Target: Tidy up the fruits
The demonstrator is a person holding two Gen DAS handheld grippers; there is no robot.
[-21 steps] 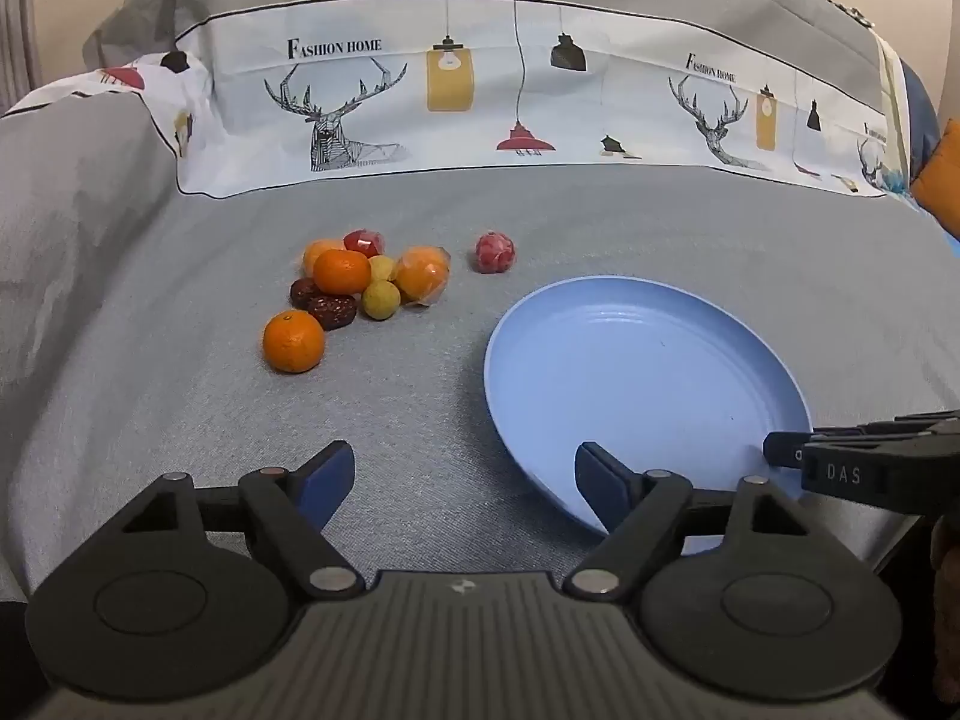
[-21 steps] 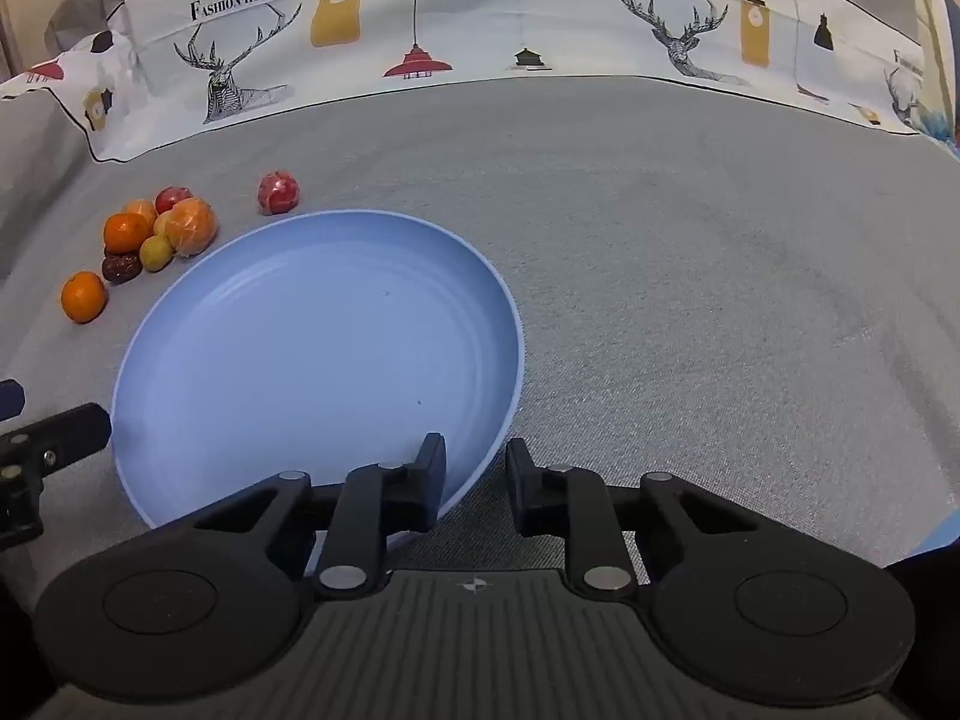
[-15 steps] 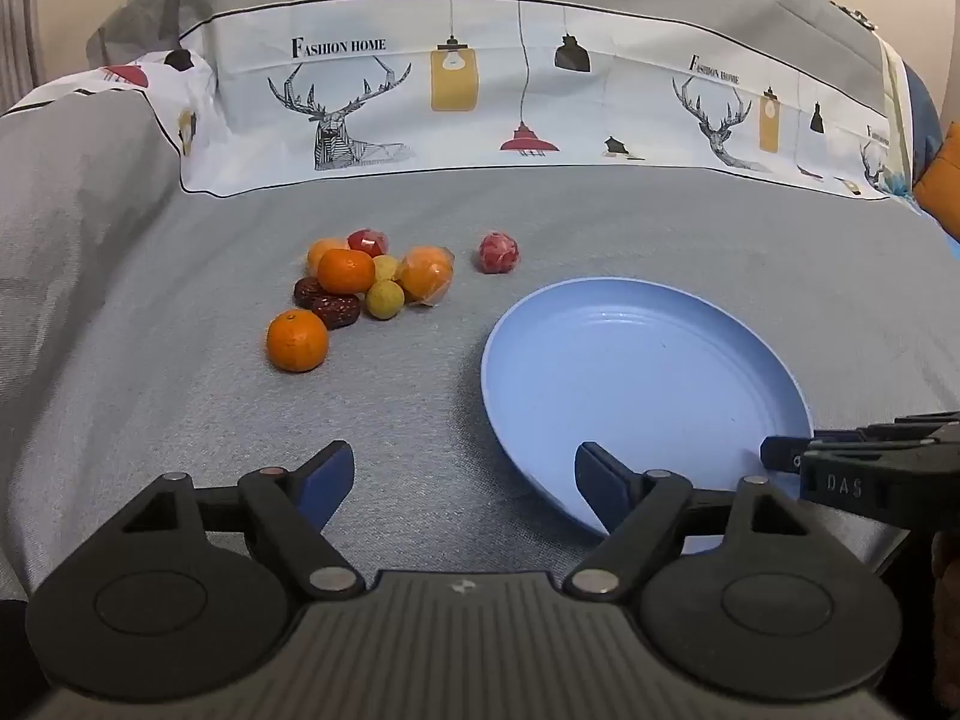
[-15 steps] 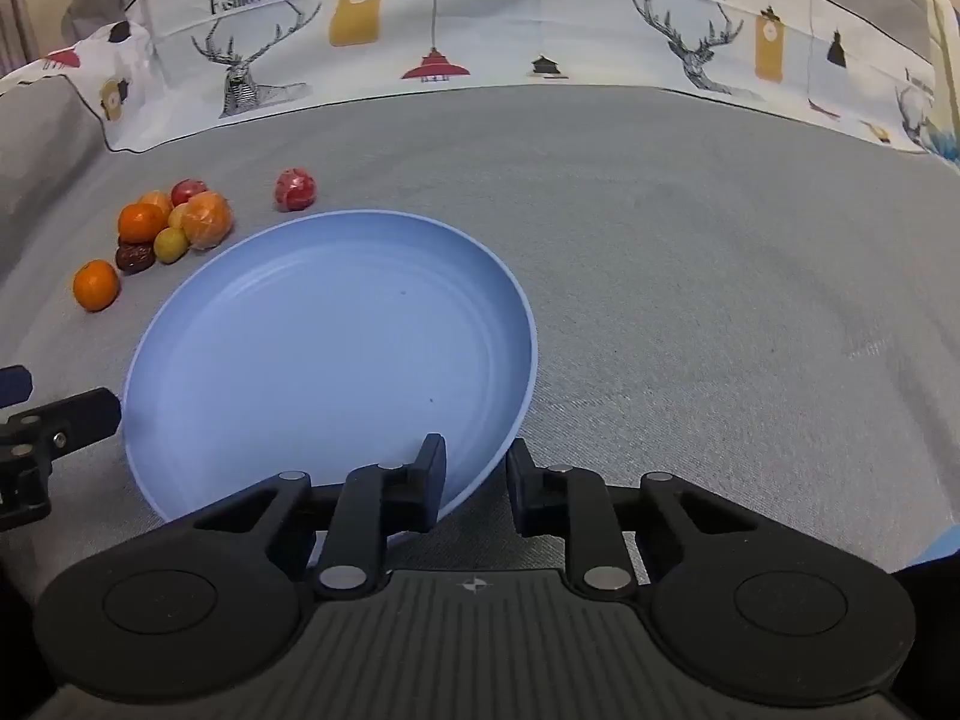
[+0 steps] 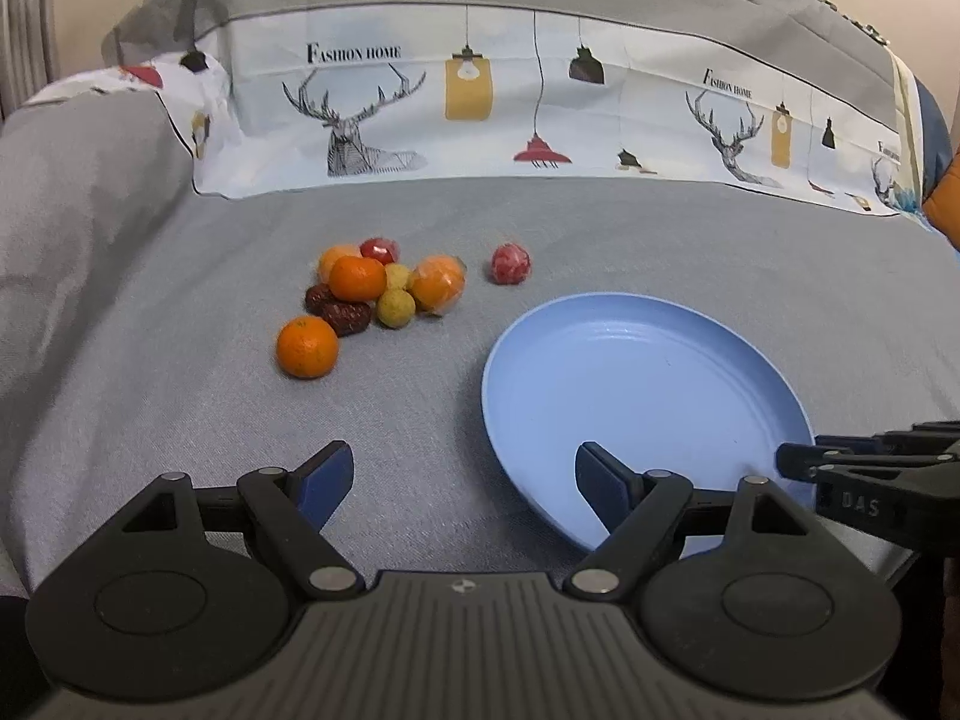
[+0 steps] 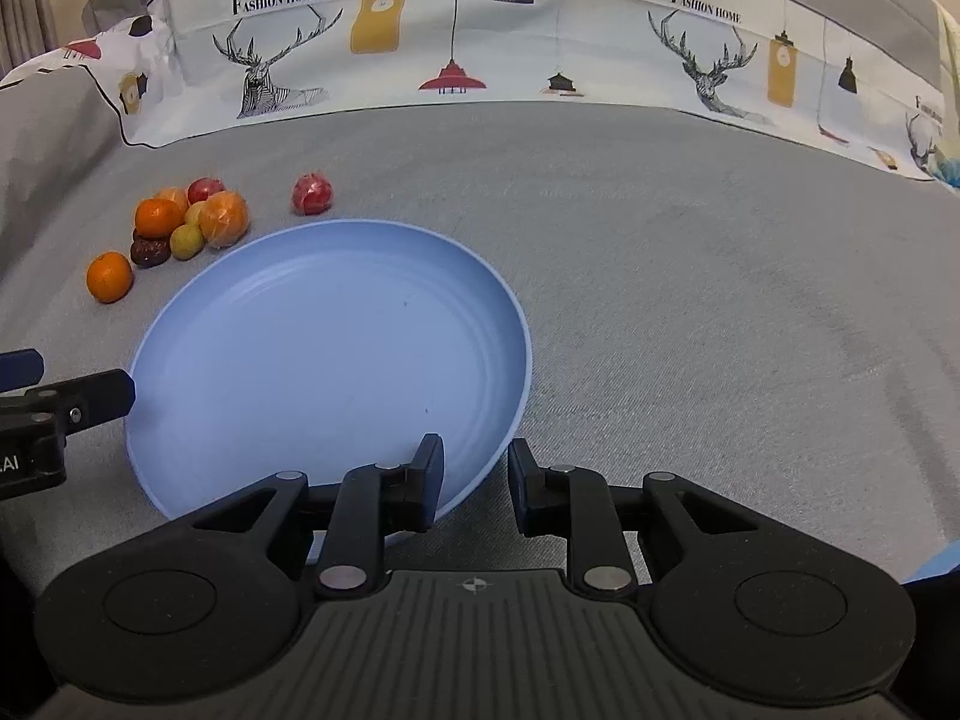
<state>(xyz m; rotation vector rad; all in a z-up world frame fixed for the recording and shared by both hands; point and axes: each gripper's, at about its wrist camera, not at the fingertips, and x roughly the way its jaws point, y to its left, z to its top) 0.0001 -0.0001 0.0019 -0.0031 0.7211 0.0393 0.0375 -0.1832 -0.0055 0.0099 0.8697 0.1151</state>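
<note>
1 plate (image 5: 648, 372); 9 fruits (image 5: 384, 294)

We see the fruits (image 5: 372, 294) in a pile on the bed (image 5: 150, 390), left of the plate (image 5: 636, 378), with one fruit (image 5: 510, 263) alone behind the plate.

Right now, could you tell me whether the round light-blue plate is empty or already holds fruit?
Empty. The round light-blue plate shows only its bare inside, and all the small fruits lie on the grey cloth beside it.

occluded: plate (image 6: 336, 324) near rim, behind right gripper (image 6: 475, 483) | pad contact: unclear
</note>
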